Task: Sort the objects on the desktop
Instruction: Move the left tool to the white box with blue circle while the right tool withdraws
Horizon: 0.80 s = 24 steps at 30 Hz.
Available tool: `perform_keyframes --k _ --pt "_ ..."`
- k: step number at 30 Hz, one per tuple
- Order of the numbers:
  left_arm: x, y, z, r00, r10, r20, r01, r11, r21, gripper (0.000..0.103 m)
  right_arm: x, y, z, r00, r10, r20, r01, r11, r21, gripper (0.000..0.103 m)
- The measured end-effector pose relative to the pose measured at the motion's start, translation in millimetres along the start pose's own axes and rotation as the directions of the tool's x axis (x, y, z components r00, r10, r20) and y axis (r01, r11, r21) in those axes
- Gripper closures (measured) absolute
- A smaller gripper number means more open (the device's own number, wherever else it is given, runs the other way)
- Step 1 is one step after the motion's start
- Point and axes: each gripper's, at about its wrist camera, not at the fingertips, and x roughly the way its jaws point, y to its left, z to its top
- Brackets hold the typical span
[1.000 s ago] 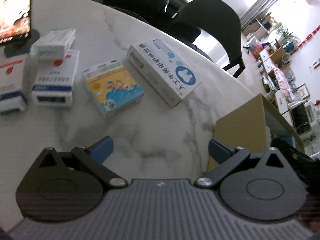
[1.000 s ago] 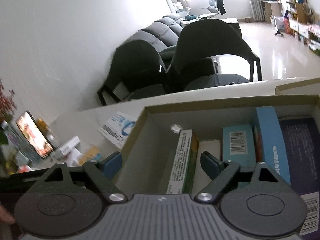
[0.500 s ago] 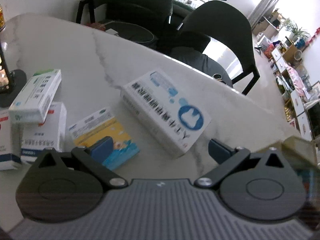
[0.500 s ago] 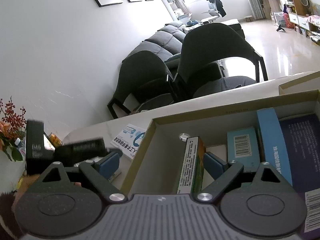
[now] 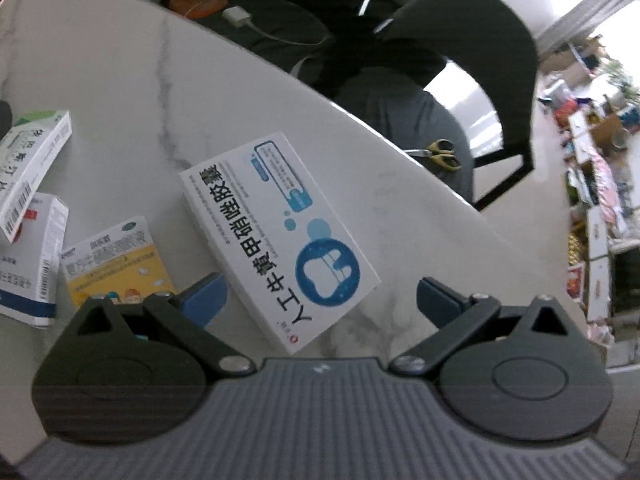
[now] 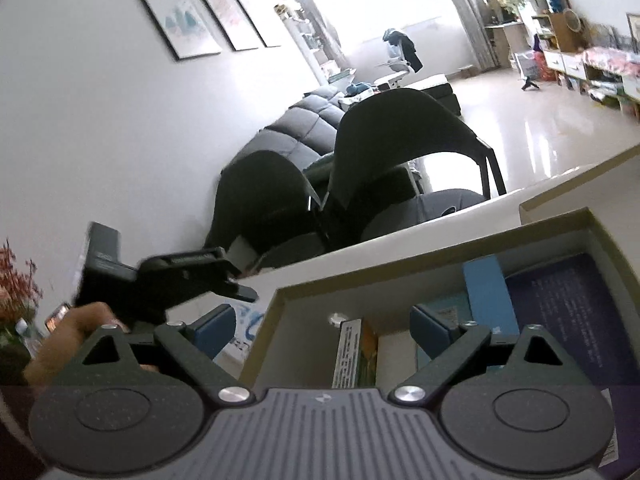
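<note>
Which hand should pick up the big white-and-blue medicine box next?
Left. The left gripper is open with the white-and-blue box lying flat on the table right between its fingers. The right gripper, jaws opening and empty, hangs over the cardboard box.

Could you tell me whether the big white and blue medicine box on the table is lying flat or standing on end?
Lying flat. The white and blue box rests on its broad back on the marble table, printed face up.
</note>
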Motion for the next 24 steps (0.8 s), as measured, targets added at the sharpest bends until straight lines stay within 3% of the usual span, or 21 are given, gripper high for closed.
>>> perform_keyframes --k 9,13,17,24 --pt "17 -19 5 0.989 0.14 0.046 -0.138 0.989 -0.045 0.0 -2 -1 -2 1.0 0.021 -0.008 -0.021 1.0 0.005 0.008" --pt "23 -32 5 0.975 0.212 0.068 -0.213 0.977 0.007 0.0 -4 -2 -2 1.0 0.029 -0.008 -0.029 1.0 0.01 0.008" --pt "31 -37 3 0.956 0.286 0.061 -0.286 0.958 -0.002 0.002 -4 -2 -1 1.0 0.028 -0.007 -0.028 0.999 0.019 0.008" --pt "43 -34 3 0.951 0.31 0.02 -0.309 0.951 -0.016 0.005 -2 -1 -1 1.0 0.03 -0.009 -0.029 0.999 0.025 0.008"
